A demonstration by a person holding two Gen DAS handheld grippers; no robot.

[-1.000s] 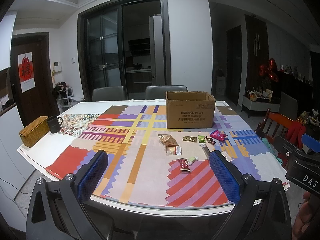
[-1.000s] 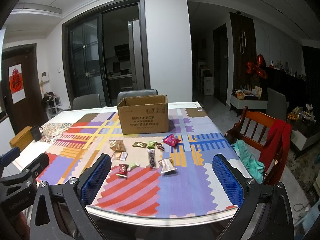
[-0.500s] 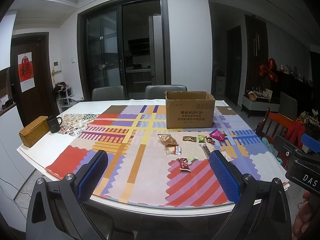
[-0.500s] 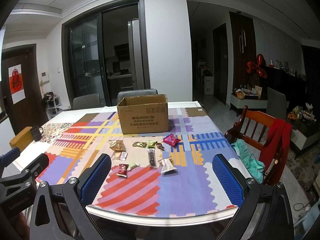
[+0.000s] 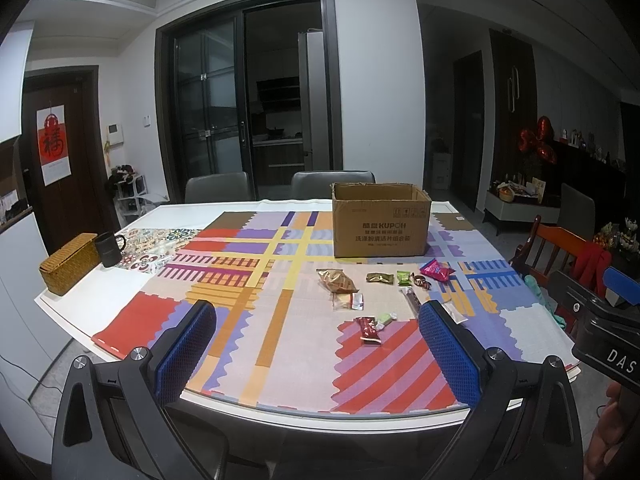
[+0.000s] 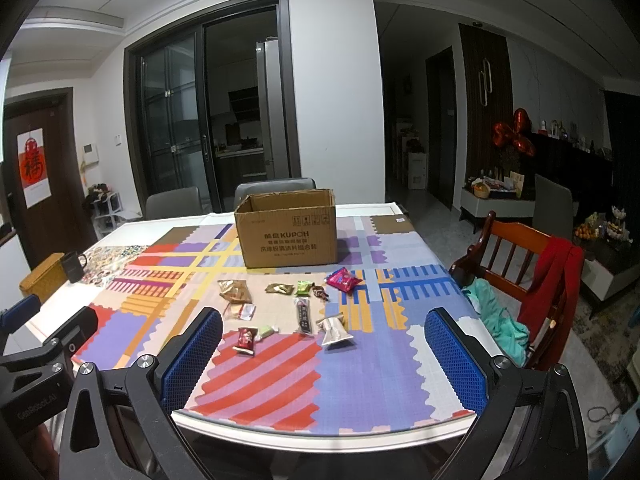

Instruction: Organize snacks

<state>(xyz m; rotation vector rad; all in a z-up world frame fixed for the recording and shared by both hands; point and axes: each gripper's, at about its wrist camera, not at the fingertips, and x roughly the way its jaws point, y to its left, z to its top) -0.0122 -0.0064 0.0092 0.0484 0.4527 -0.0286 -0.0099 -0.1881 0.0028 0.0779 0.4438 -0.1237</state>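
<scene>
Evidently nothing has been picked up yet: both tools hang short of the near edge of the bench (image 5: 120, 292), facing the whole spread as if to choose a first target. At the far left a woven basket (image 5: 69, 263) and a dark mug (image 5: 108, 249) stand touching or nearly so, well apart from the work and likely no part of it. The left gripper (image 5: 316, 344) has its blue fingers (image 5: 186, 346) spread wide with nothing between them. Further right the snacks lie loose on the patterned mat (image 5: 240, 320): a brown packet (image 5: 337, 280), a clear packet (image 5: 347, 301) just below it, a red packet (image 6: 245, 339) nearest the edge, then a dark stick packet (image 6: 303, 315), a silver packet (image 6: 334, 330) and a pink packet (image 6: 343, 279) furthest right. Behind them, beyond the row, the cardboard box (image 6: 289, 231) stands upright with its flaps open, probably set there as the place to gather them. The right gripper (image 6: 324, 348) is likewise spread wide and empty, and sits nearer the silver and pink packets, so those would suit it best.
</scene>
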